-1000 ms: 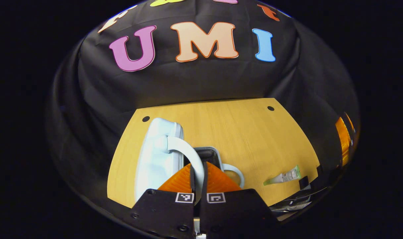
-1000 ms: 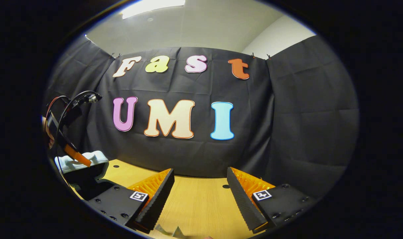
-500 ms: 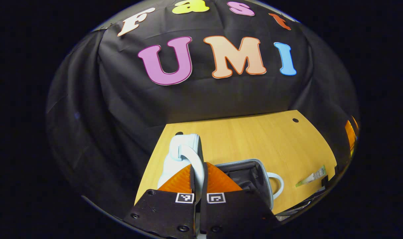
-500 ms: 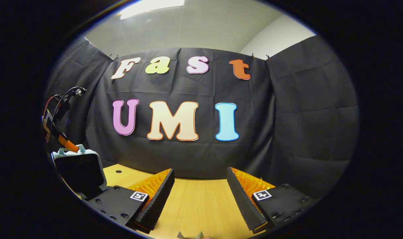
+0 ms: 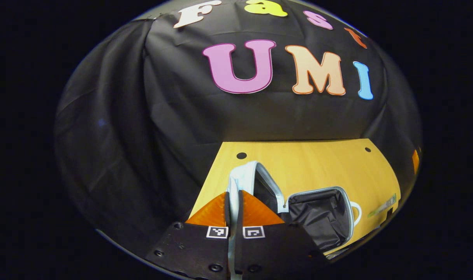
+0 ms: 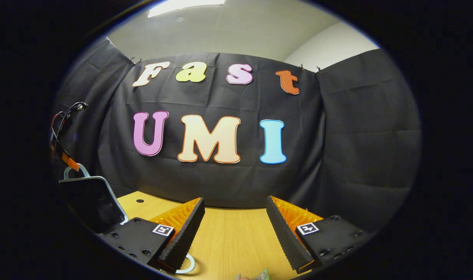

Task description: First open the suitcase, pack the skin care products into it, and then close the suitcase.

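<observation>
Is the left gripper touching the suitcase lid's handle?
Touching. Left gripper view: the left gripper has both fingers closed on the lid handle, holding the suitcase lid raised.

Left gripper fingers cover the lid handle held between them. Ahead and right of the jaws, the tube is too small to identify.

In the right gripper view, a green item below the jaws is cut by the edge.

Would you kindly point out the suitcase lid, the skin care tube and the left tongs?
suitcase lid (image 6: 90,202): right gripper view, dark inner lining.
skin care tube (image 5: 383,205): left gripper view, middle of the tube lying on the table.
left tongs (image 5: 233,202): left gripper view, between the fingertips.
</observation>
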